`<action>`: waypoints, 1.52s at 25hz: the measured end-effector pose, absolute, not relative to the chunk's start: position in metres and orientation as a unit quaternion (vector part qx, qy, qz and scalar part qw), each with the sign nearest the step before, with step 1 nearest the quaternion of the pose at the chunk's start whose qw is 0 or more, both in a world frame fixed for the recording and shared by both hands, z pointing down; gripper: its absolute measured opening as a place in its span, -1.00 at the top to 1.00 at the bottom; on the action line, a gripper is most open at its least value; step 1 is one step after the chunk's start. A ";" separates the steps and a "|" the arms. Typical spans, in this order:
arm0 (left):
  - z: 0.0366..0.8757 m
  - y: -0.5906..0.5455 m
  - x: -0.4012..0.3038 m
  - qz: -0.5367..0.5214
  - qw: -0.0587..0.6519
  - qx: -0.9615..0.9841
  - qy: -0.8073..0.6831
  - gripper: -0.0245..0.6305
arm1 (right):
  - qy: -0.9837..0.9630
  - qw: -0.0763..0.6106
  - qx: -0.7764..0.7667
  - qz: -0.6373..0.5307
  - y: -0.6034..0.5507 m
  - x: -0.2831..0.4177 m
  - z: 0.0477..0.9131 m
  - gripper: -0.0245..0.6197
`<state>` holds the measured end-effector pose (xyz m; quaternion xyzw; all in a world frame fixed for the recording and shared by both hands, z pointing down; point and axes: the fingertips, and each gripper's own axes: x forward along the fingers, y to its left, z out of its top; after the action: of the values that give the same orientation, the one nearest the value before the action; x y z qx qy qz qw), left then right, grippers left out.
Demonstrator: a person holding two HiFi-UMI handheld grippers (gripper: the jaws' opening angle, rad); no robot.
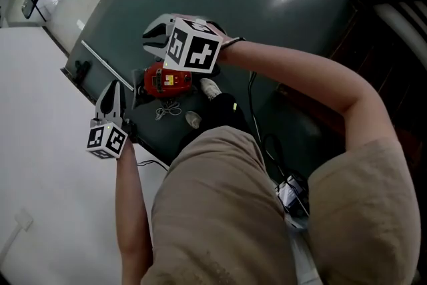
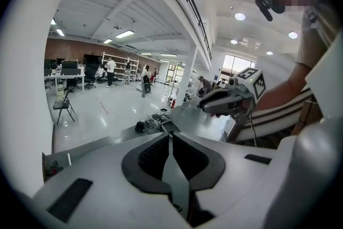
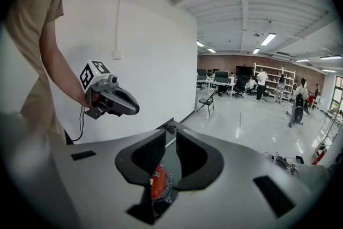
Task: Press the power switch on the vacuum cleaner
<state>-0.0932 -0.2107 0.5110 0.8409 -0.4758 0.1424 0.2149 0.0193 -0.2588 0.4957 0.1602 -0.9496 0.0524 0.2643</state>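
A small red vacuum cleaner (image 1: pixel 163 81) with a yellow label lies on the dark floor at the person's feet. My right gripper (image 1: pixel 148 38) hovers just above and behind it, jaws a narrow gap apart and holding nothing. In the right gripper view (image 3: pixel 170 130) the red body (image 3: pixel 157 182) shows through the gap low between the jaws. My left gripper (image 1: pixel 115 85) stands to the vacuum's left, close to the white wall, shut and empty. It points away from the vacuum in the left gripper view (image 2: pixel 170 134). The switch itself I cannot make out.
A white partition wall (image 1: pixel 40 97) runs along the left. A thin white cord (image 1: pixel 168 109) lies by the vacuum, next to the person's shoes (image 1: pixel 209 87). A black cable (image 1: pixel 254 103) trails over the floor. Chairs, desks and people stand far off across the hall.
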 end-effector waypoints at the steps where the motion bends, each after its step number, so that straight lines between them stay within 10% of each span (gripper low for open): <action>1: 0.508 -0.213 -0.091 0.137 0.214 0.841 -0.478 0.90 | -0.952 0.257 0.160 0.054 -0.257 0.014 0.495 0.78; 38: 0.530 -0.186 -0.192 0.059 0.201 0.788 -0.578 0.90 | -0.944 0.179 0.270 0.060 -0.236 -0.124 0.538 0.78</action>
<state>-0.1917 -0.1862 0.5301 0.7884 -0.5784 0.0586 0.2010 -0.1245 -0.2363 0.5379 0.2697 -0.9442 0.0598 0.1795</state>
